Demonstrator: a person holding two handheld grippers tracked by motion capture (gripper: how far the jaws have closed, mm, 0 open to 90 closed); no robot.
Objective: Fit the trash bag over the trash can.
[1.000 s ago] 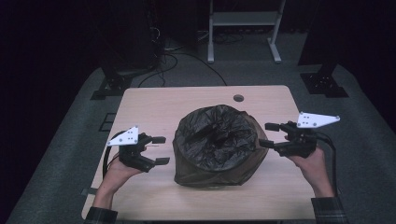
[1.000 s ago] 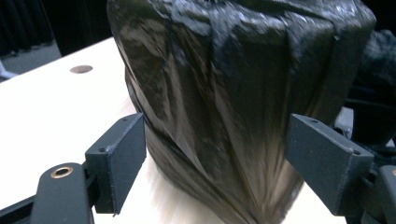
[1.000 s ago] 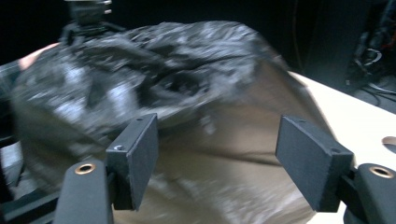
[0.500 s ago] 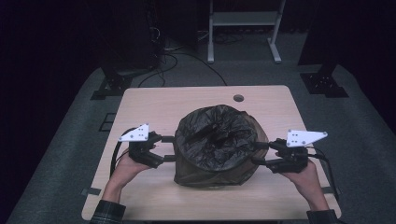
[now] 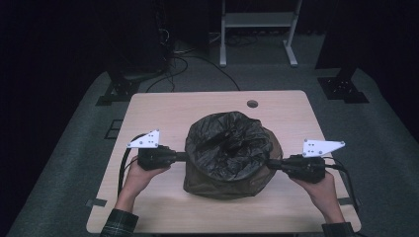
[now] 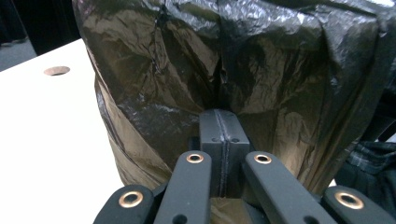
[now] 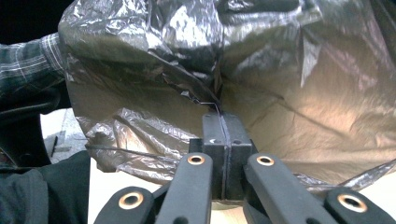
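Observation:
A brownish round bin lined with a crinkled black plastic bag (image 5: 230, 148) stands mid-table. My left gripper (image 5: 184, 157) meets the bag's left side and my right gripper (image 5: 269, 164) its right side, each held level by a hand. Both pairs of jaws have just been closing. In the left gripper view the jaws (image 6: 224, 114) are pressed together, with folds of the bag (image 6: 187, 70) running into their tip. In the right gripper view the jaws (image 7: 223, 116) are likewise together, pinching a crease of the bag film (image 7: 280, 93).
The light wooden table (image 5: 163, 108) has a round cable hole (image 5: 252, 103) near its far edge. Beyond it, on the dark floor, lie cables (image 5: 183, 64), a white stand (image 5: 257, 29) and black stand bases (image 5: 118, 89) (image 5: 343, 86).
Both grippers came inward from beside the bag to its sides and their jaws went from open to shut on the film. The right one also sank a little.

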